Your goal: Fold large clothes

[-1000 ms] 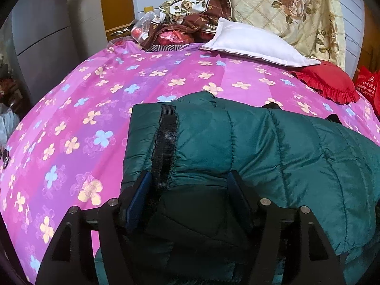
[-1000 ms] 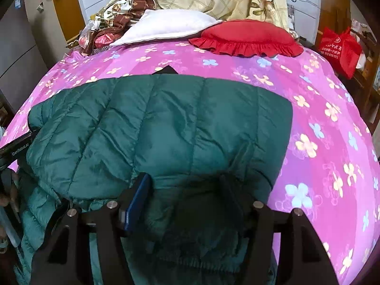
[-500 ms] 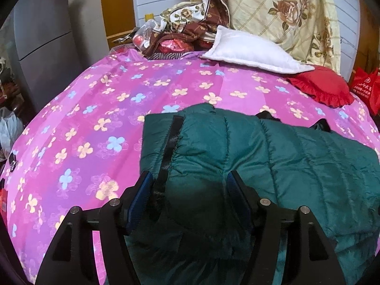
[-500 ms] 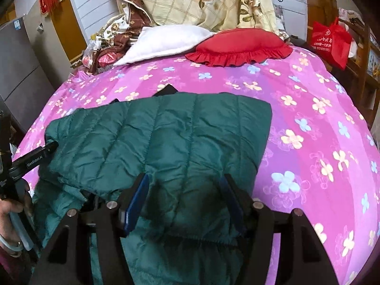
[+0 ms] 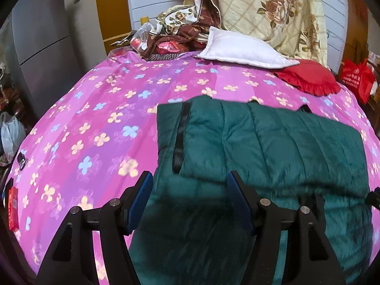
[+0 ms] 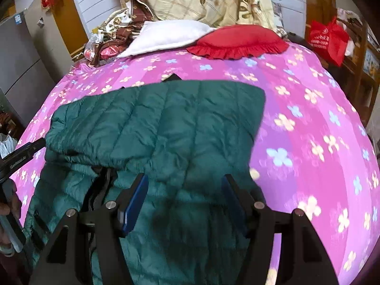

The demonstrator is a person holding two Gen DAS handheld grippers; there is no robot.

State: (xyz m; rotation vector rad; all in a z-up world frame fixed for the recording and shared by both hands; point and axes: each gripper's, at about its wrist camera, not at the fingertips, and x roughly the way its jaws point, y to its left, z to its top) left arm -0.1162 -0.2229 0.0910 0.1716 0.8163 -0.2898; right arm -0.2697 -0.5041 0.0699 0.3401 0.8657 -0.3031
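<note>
Green quilted jacket [image 5: 273, 142] lies on the bed's pink flowered cover [image 5: 95, 118], toward the near edge; its upper part is folded over onto the lower part, and the fold's free edge runs across both views. A black zip strip [image 5: 180, 135] runs along the jacket's left side in the left wrist view.

Left tool [image 5: 188, 199]: jaws spread, blue pads apart, hanging over the near part of the jacket. No fabric is pinched between the pads; the cloth shows below and beyond them. Contact with the jacket: cannot tell.

Right tool [image 6: 184, 200]: jaws spread likewise, over the jacket's near right part, nothing pinched. Pink cover shows just right of its right finger.

In the right wrist view the left tool's tip and the person's hand [image 6: 9, 216] holding it show at the left edge, beside the jacket's left side.

At the head of the bed: white pillow [image 5: 244, 49] with a red frilled cushion [image 5: 311, 78] just to its right, the two touching or overlapping; a floral cream quilt [image 5: 273, 11] is piled behind them. A red bag [image 5: 356, 78] stands off the bed to the right. A grey cabinet [image 5: 38, 42] stands to the left of the bed
</note>
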